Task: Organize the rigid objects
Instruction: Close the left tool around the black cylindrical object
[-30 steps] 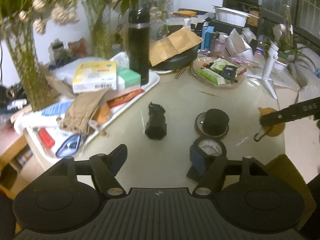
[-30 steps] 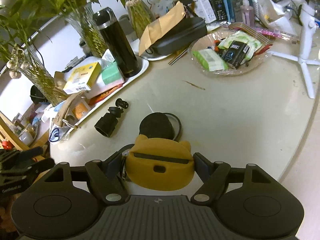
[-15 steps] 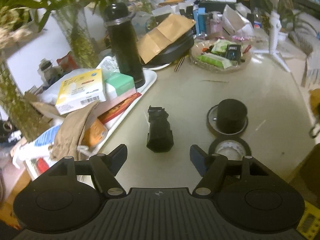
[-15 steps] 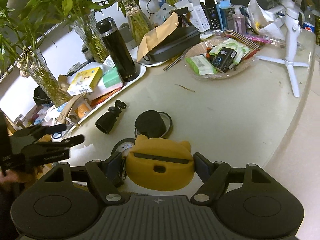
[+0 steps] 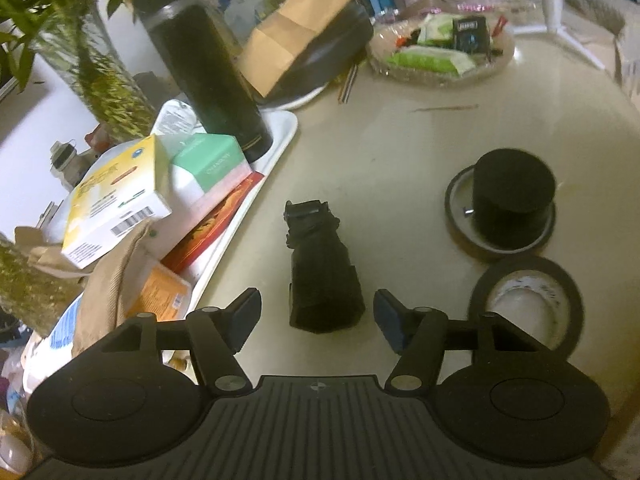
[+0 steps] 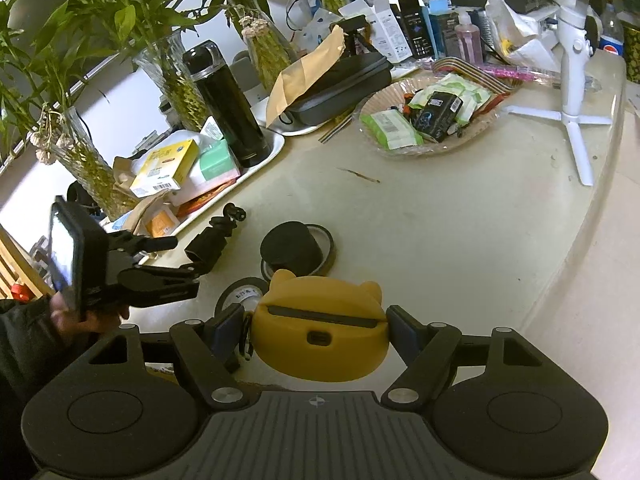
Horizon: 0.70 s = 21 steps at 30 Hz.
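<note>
A black camera mount (image 5: 322,272) lies on the beige table, its wide end between the tips of my open left gripper (image 5: 317,316), untouched. It also shows in the right wrist view (image 6: 210,242). A black cylinder (image 5: 514,196) stands on a flat tape ring at right. A roll of black tape (image 5: 526,306) lies beside the right finger. My right gripper (image 6: 318,330) is shut on a yellow bear-shaped case (image 6: 322,342) and holds it above the table's near edge. The left gripper (image 6: 160,268) shows at left in the right wrist view.
A white tray (image 5: 280,136) at left holds boxes and a tall black flask (image 5: 208,68). A glass dish of packets (image 5: 440,52) sits at the back. Plant vases (image 6: 176,80) line the rear left. A white tripod (image 6: 572,80) stands at right.
My left gripper has moved forward and left, from beside the tape roll to straddling the black camera mount. My right gripper has drawn back and up a little with the yellow case.
</note>
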Motion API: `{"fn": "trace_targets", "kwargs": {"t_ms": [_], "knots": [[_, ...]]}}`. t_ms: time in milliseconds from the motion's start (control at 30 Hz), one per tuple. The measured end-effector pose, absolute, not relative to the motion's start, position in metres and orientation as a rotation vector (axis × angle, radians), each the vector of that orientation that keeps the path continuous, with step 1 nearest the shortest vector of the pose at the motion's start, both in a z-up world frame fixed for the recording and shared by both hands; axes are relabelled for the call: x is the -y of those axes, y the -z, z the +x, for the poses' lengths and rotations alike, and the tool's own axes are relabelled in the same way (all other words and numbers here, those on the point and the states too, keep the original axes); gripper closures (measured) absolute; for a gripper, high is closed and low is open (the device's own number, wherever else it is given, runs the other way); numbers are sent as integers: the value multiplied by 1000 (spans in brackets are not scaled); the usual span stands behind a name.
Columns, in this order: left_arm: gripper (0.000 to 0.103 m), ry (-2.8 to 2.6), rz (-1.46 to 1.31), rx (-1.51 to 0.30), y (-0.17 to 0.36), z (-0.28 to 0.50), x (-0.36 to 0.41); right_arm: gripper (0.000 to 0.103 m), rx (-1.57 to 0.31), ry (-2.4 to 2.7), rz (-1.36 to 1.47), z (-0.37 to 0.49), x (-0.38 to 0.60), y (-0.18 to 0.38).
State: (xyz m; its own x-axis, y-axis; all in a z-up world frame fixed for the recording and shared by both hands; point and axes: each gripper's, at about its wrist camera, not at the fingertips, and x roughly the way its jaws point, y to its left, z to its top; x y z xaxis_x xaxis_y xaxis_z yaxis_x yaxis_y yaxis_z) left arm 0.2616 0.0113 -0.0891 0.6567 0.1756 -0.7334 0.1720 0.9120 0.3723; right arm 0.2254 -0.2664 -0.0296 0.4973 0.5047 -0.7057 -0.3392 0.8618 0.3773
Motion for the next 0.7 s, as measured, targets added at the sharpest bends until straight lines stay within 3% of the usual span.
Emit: {"fn": "trace_targets", "kwargs": {"t_ms": [33, 100, 167, 700], "knots": [[43, -6, 445, -866, 92, 264, -11, 25, -919, -513, 198, 226, 267, 30], [56, -12, 456, -879, 97, 269, -11, 25, -923, -513, 204, 226, 268, 31], [62, -11, 449, -890, 100, 273, -13, 25, -925, -511, 203, 226, 268, 32], [63, 9, 200, -878, 67, 253, -40, 25, -921, -518, 146, 222, 261, 32]]}}
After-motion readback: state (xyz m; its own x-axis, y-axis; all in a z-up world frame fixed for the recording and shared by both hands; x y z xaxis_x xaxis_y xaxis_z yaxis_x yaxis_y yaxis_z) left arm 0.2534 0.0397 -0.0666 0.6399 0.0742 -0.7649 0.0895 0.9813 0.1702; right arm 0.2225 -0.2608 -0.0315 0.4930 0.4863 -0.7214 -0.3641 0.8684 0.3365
